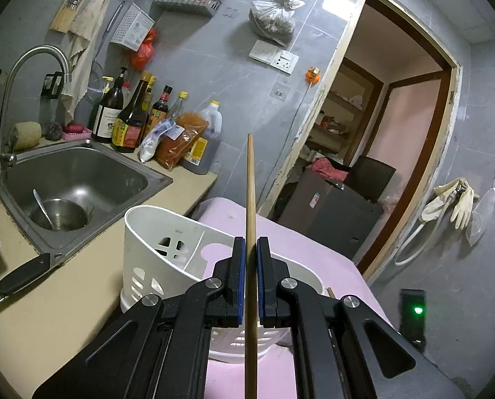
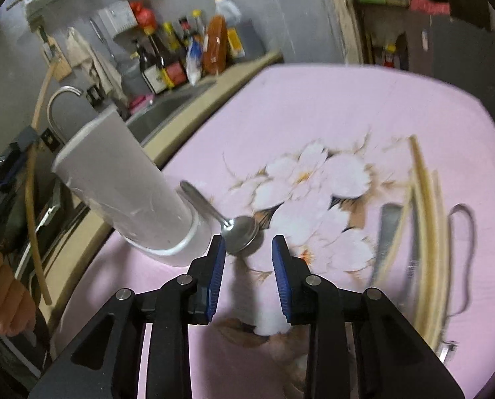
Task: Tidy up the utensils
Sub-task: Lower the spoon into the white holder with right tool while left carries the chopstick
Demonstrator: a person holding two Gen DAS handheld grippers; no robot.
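My left gripper point(image 1: 250, 244) is shut on a wooden chopstick point(image 1: 250, 186) that stands upright above the white slotted utensil holder point(image 1: 154, 246). The same chopstick point(image 2: 31, 199) and holder point(image 2: 124, 186) show at the left of the right wrist view. My right gripper point(image 2: 249, 244) is open and empty, low over the pink flowered cloth point(image 2: 313, 116), just in front of a metal spoon point(image 2: 237, 229) lying beside the holder's base. More chopsticks point(image 2: 427, 232) and metal utensils point(image 2: 387, 232) lie blurred on the cloth at the right.
A steel sink point(image 1: 77, 179) with a bowl and spoon is at the left, with a tap point(image 1: 24, 76) and sauce bottles point(image 1: 131, 116) behind. A black-handled knife point(image 1: 21, 276) lies on the counter. An open doorway point(image 1: 380, 149) is at the right.
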